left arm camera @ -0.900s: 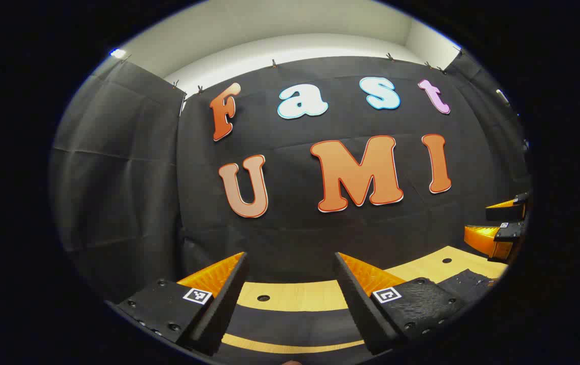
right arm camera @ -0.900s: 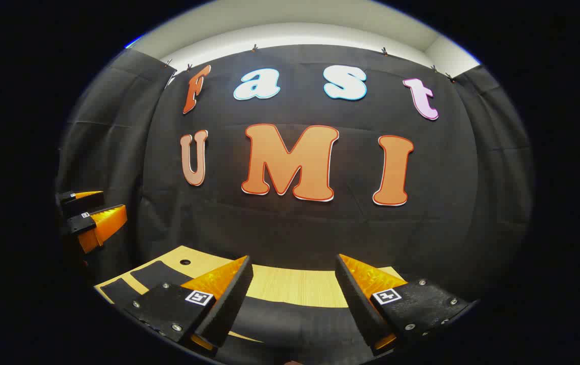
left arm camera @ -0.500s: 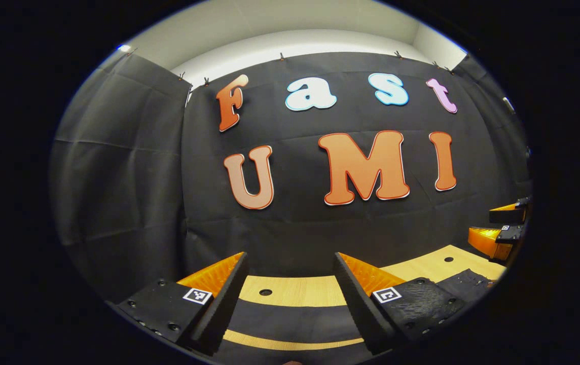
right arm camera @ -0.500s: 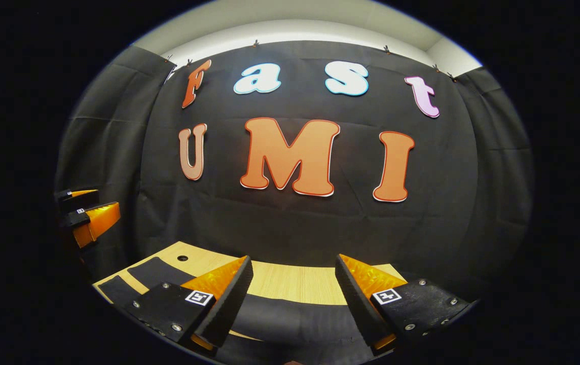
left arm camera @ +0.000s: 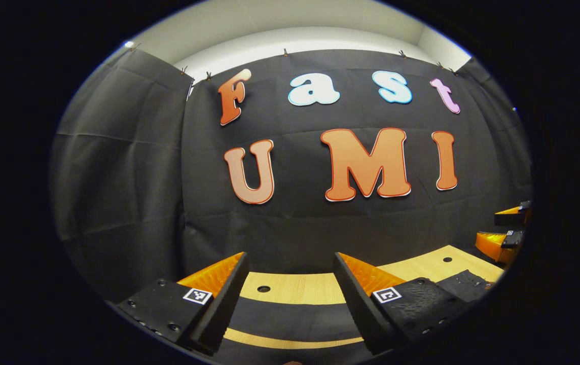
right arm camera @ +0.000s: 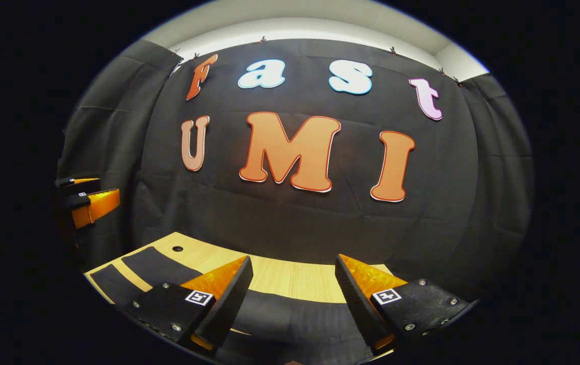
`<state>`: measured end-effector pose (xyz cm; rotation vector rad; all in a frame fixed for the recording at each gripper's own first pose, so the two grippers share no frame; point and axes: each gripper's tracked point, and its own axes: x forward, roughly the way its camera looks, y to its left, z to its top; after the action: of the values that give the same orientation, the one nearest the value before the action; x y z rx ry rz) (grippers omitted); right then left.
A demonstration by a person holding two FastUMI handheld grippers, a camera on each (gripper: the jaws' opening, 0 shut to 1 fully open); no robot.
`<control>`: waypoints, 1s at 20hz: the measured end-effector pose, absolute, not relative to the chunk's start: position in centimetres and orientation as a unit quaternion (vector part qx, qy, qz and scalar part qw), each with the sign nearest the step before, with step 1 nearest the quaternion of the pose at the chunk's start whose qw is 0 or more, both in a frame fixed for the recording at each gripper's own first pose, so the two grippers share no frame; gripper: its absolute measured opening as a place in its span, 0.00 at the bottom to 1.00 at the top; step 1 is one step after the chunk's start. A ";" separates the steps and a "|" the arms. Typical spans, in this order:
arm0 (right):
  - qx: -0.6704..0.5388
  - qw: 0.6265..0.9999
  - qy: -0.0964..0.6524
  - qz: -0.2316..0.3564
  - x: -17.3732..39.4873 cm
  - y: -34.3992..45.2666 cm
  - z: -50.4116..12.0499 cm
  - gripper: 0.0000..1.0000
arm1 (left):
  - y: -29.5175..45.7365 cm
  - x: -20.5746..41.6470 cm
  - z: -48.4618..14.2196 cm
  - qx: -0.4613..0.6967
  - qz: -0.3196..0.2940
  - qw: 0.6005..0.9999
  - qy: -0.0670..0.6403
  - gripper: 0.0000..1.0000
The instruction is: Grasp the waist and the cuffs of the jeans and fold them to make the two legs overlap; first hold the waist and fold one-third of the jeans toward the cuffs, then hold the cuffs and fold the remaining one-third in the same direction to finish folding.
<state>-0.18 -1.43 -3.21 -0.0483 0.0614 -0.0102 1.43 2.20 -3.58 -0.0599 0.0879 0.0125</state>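
Note:
Black jeans (left arm camera: 290, 318) lie flat on a light wooden table (left arm camera: 300, 289), seen as dark bands below my fingers, with another part at the right (left arm camera: 465, 280). My left gripper (left arm camera: 290, 258) hovers above them, open, with nothing between its fingers. In the right gripper view the jeans (right arm camera: 290, 317) run under my right gripper (right arm camera: 292, 258), which is open and empty too, and two dark strips (right arm camera: 150, 263) of them reach left. Each gripper appears at the edge of the other's view: the right one (left arm camera: 505, 228) and the left one (right arm camera: 87, 195).
The booth's black cloth wall stands close behind the table's far edge. Small round holes (left arm camera: 263, 289) (right arm camera: 177, 249) mark the tabletop. A pale wall and ceiling show above the cloth.
Both views have tipped slightly downward, so a little more tabletop and jeans shows. The right gripper view has also rolled a bit. Both grippers stay open and empty.

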 end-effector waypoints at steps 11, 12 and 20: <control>0.156 0.913 0.335 -0.171 -4.5 -16.0 -23.2 0.99 | 13.3 -0.4 -18.4 -0.105 0.110 0.949 0.278 1.00; 0.190 0.895 0.359 -0.185 -5.2 -17.2 -25.0 0.99 | 14.2 -1.1 -19.7 -0.115 0.119 0.940 0.300 0.99; 0.280 0.788 0.476 -0.273 -9.9 -24.2 -35.2 0.96 | 18.5 -6.4 -30.1 -0.193 0.173 0.847 0.464 0.99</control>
<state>-9.93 -24.24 -35.17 0.6038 1.0256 -0.5881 -6.40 18.53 -30.06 -0.4079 0.9781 0.3643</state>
